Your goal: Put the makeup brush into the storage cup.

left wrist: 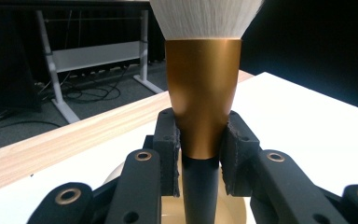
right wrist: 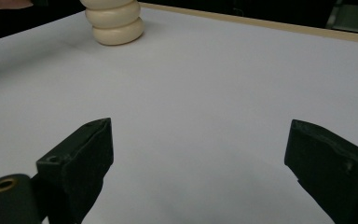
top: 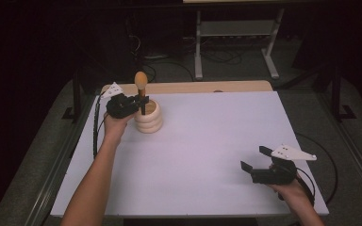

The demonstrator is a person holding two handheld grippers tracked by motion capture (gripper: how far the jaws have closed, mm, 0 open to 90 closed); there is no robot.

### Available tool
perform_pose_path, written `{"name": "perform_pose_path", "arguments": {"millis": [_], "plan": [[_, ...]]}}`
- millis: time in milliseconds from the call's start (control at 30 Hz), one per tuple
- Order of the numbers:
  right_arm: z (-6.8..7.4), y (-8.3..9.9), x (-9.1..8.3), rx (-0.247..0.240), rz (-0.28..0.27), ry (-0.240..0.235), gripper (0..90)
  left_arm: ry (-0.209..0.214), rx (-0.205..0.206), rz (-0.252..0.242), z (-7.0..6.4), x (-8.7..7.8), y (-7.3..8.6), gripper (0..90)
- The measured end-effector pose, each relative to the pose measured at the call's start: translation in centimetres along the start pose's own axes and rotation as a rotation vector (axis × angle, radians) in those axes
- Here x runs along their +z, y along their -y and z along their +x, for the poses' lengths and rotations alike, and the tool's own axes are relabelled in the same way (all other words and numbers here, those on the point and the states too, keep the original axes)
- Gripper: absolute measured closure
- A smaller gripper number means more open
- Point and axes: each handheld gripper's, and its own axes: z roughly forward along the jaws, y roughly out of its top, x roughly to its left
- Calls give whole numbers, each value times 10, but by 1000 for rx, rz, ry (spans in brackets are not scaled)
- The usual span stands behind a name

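Now, upper left, your left gripper (top: 140, 101) clamps the brush (left wrist: 203, 88) upright in its holder (top: 149, 117); lift straight up next, while your right gripper (top: 257, 157) waits wide open, empty.

White table (top: 198, 141); cream ribbed holder (top: 149, 117) far-left on it.

this looks like a lab or test room, not a home. a plain white surface (top: 207, 155) with a wooden edge (top: 193, 87) sits on dark carpet (top: 311, 113). at the top of the frame, loose cables (top: 169, 63) trail over the floor beside the white metal legs of a desk (top: 235, 42). the background is dark and bare.
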Motion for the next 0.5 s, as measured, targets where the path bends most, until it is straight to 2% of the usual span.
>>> {"name": "perform_pose_path", "arguments": {"millis": [267,300,333,400,433,500], "plan": [[0,0,0,1,0,0,71,-11,24,20,-1,1,1,697],[0,0,0,-1,0,0,71,-16,19,15,0,2,1,637],[0,0,0,-1,0,0,71,-21,8,9,0,2,1,637],[0,0,0,1,1,1,71,-33,7,7,1,1,1,516],[0,0,0,0,0,1,71,-38,5,9,1,1,1,516],[0,0,0,-1,1,1,71,-37,6,7,1,1,1,460]]}}
